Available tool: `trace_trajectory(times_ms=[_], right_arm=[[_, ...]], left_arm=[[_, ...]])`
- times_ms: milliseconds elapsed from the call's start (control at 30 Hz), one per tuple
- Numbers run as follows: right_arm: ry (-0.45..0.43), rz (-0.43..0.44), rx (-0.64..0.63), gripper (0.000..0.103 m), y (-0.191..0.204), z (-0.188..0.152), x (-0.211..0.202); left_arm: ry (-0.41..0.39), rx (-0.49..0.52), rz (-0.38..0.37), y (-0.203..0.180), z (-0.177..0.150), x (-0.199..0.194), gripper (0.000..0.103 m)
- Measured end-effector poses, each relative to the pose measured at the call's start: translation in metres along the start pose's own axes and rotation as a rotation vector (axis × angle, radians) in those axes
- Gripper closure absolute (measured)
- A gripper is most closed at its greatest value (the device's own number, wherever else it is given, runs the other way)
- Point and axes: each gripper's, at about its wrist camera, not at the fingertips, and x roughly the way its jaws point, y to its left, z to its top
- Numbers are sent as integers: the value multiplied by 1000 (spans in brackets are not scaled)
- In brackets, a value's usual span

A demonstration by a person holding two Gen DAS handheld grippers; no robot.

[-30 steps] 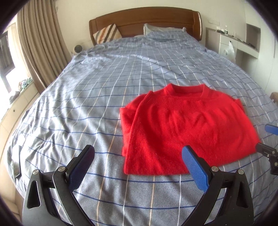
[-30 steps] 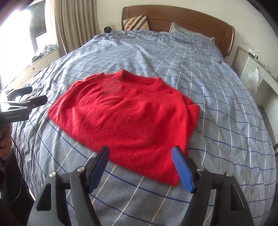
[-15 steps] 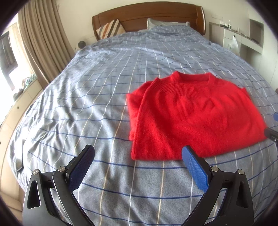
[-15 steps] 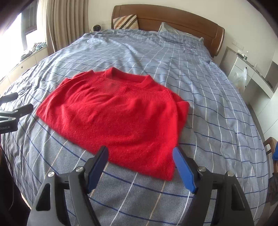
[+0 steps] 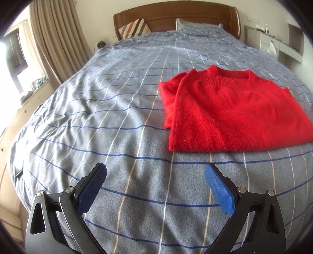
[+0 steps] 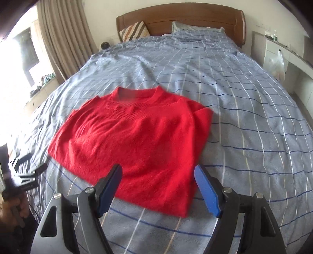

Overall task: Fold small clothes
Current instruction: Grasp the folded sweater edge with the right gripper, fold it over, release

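Observation:
A red knitted sweater (image 5: 230, 115) (image 6: 135, 140) lies flat on the bed, collar toward the headboard, both sleeves folded in. My left gripper (image 5: 155, 173) is open over bare bedding, below and to the left of the sweater's near left corner, holding nothing. My right gripper (image 6: 157, 173) is open too, its blue pads hanging just above the sweater's near hem by the right corner, not pinching it. In the right wrist view the left gripper (image 6: 29, 170) appears at the left edge, held by a hand.
The blue checked bedspread (image 5: 117, 109) covers the whole bed. A wooden headboard (image 5: 176, 15) with a striped cushion (image 5: 135, 29) and a pillow is at the far end. Curtains (image 5: 56, 39) hang at left; a white shelf unit (image 6: 281, 56) stands at right.
The left gripper has drawn down and left, off the sweater's near left corner onto bare bedding. The right gripper has shifted right and rolled, so the sweater now looks squarer in its view.

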Motion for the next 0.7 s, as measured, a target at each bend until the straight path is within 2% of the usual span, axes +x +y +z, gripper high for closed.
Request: trace_trajectory(times_ms=[100, 200, 300, 400, 433, 500, 533, 600, 700], right_arm=[[10, -5, 165, 28, -54, 13, 9], [68, 105, 325, 34, -90, 19, 28], [98, 255, 403, 35, -93, 23, 46], [144, 268, 422, 37, -83, 24, 71], [163, 270, 436, 45, -83, 23, 80], [223, 285, 440, 81, -78, 19, 98], [242, 262, 428, 92, -75, 18, 103], [226, 218, 402, 93, -66, 24, 96], [173, 161, 324, 94, -33, 51, 70]], left_arm=[[1, -47, -31, 9, -12, -1, 2], [-4, -119, -63, 18, -23, 0, 2], [-8, -145, -69, 22, -32, 4, 2], [-4, -128, -68, 22, -40, 9, 2], [-11, -117, -65, 21, -43, 10, 2], [-34, -100, -62, 22, -49, 10, 2], [-39, -100, -62, 23, -50, 9, 2], [-40, -115, -72, 26, -51, 9, 1], [-42, -154, -75, 35, -49, 11, 1]])
